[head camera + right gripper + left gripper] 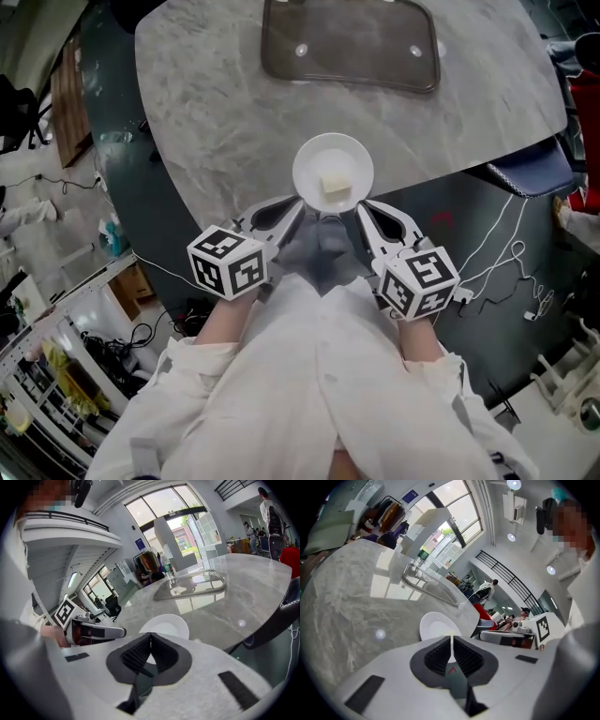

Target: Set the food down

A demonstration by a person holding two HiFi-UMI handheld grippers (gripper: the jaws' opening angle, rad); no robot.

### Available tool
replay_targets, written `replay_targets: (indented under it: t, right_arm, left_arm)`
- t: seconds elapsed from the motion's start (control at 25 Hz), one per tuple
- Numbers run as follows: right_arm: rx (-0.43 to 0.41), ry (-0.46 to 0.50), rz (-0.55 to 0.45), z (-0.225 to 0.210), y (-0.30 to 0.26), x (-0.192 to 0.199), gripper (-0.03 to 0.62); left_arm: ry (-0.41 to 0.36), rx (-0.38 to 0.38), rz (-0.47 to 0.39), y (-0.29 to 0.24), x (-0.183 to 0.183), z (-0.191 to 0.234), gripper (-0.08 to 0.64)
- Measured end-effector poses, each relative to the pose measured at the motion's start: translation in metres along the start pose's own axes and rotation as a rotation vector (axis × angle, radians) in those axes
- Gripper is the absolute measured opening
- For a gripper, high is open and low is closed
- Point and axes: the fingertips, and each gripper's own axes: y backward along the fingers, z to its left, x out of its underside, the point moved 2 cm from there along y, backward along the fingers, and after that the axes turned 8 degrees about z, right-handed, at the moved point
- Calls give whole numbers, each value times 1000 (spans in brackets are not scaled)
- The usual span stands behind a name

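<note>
Well, on the round marble table (216, 112) we see a white plate (309, 159) close to the near edge, on the side where the person stands. On the plate lies the food (335, 184), one small pale cube, a little toward the near side of the plate's middle.

The left gripper (298, 208) comes to the plate from the lower left and the right gripper (361, 208) from the lower right, so the plate sits between the two tips. In the head view both tips end just at the plate's near rim. Whether they really touch it we cannot say, because the rim covers the tips there.

In the left gripper view the left gripper (451, 637) has its two ribbed pads pressed together, with only a thin pale slit between them, and we see nothing caught in it. The plate (436, 626) lies just beyond the tips. The right gripper (150, 635) looks the same in its own view — pads together, no object between them, and the plate (166, 624) directly ahead.

Each gripper also shows in the other's view, low beside the plate: the right gripper at (506, 637) and the left gripper at (93, 632).

At the far side of the table lies a dark tray (352, 42) with rounded corners, well apart from the plate. White sleeves (309, 375) fill the bottom of the head view, and the two marker cubes (230, 261) sit just in front of them.
</note>
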Motion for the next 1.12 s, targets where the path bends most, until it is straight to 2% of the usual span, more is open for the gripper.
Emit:
replay_targets:
  t: [0.48,0.84,1.12]
  right_arm:
    - [5,-31,83,-19,-13,24,2]
    - [51,-51,90,-34,-18,33,3]
    - [62,-87,91,-39,-24,36,5]
  left_arm:
    - [109,-30,16,-14,19,22,28]
    - [129,-106,47,-20,28,36,28]
    - [144,-131,44,-24,28,43,31]
